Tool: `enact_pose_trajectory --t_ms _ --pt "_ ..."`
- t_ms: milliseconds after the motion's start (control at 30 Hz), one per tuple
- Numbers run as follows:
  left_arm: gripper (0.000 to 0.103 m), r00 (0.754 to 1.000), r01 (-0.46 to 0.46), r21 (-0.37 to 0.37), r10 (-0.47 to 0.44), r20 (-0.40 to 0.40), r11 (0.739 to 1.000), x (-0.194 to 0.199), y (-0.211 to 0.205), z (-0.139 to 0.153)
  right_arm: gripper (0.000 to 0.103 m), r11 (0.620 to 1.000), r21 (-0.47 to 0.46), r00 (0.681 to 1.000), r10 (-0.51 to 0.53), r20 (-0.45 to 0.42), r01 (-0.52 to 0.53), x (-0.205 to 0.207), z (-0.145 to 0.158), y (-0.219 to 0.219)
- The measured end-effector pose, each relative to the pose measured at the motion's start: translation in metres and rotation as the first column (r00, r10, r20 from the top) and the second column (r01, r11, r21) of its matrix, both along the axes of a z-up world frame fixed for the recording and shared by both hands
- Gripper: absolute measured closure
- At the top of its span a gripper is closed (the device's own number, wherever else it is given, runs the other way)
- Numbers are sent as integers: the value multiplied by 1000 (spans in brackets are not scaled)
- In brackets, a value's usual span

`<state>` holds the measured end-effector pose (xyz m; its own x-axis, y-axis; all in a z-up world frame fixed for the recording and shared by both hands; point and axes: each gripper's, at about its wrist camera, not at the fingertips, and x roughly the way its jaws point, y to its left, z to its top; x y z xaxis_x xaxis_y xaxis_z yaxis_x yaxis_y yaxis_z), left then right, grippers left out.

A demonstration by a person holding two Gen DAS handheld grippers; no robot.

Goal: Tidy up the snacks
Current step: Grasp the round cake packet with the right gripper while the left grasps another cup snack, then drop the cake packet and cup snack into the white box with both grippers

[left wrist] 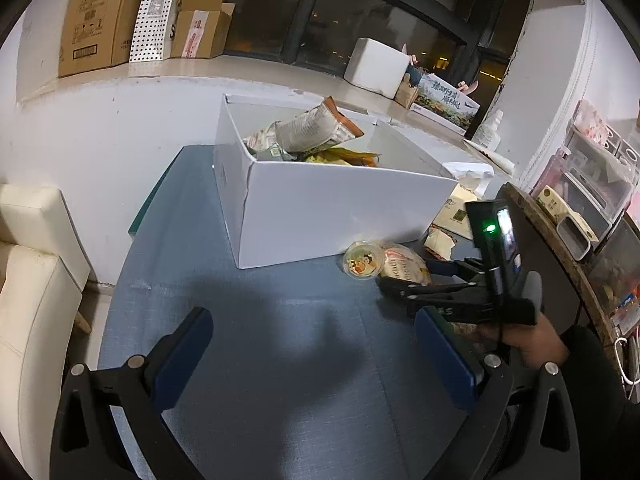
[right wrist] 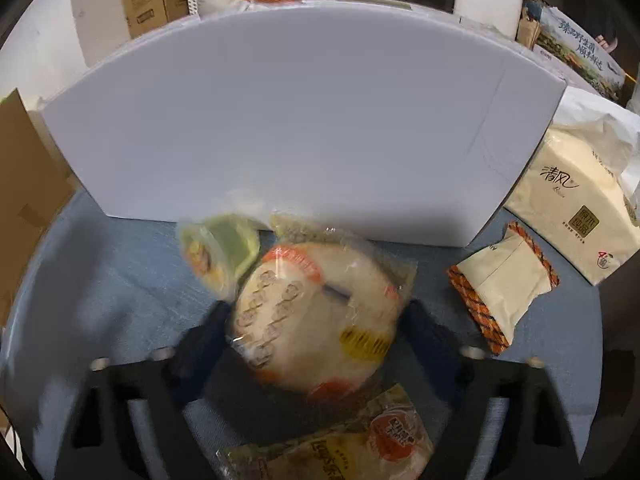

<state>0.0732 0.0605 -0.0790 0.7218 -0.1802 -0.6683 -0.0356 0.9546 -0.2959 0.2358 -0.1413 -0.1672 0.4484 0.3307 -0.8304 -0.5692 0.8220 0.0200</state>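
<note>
A white box (left wrist: 328,204) (right wrist: 304,120) stands on the blue table (left wrist: 240,320) with several snack bags (left wrist: 312,132) inside. In front of it a round bread packet (left wrist: 400,260) (right wrist: 320,304) lies on the table, and my right gripper (left wrist: 406,274) (right wrist: 316,312) has a finger against each side of its wrapper. A small jelly cup (left wrist: 362,264) (right wrist: 220,252) sits just left of the packet. An orange-edged packet (right wrist: 504,292) lies to the right, and a yellow packet (right wrist: 340,448) lies under the gripper. My left gripper (left wrist: 312,316) hangs open over bare table.
A tissue pack (right wrist: 576,208) lies right of the box. A cream chair (left wrist: 32,280) stands left of the table and a cluttered shelf (left wrist: 592,200) on the right. Cardboard boxes (left wrist: 100,16) and a white foam box (left wrist: 376,66) stand on the window ledge.
</note>
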Motion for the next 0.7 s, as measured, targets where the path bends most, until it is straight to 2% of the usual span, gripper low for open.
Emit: enact_pose_trajectory --t_ms 67,167,267,400,500,567,700 --pt "0 1000 12 12 -12 -6 1000 3 -5 -2 20 999 33 1000 -4 -18 4 -3 4 -7" --pt "0 999 39 28 -38 -25 999 14 -14 -8 20 996 87 999 -20 36 17 -18 21 -27" --pt "0 996 75 57 -72 -45 996 34 -33 -15 20 979 193 994 -81 71 66 -34 45 -60" --pt "0 992 95 90 -86 -91 991 70 -62 -30 20 919 375 979 -172 111 119 -60 77 -112" --pt "0 989 92 76 -82 -122 993 96 -76 -45 20 874 464 956 -243 165 142 -78 99 -143" --pt "1 988 73 83 -61 -139 994 113 -84 -53 20 854 497 948 -268 169 153 -81 108 -148" --pt "1 987 26 106 -9 -160 994 134 -93 -64 20 852 494 940 -291 176 171 -98 116 -163"
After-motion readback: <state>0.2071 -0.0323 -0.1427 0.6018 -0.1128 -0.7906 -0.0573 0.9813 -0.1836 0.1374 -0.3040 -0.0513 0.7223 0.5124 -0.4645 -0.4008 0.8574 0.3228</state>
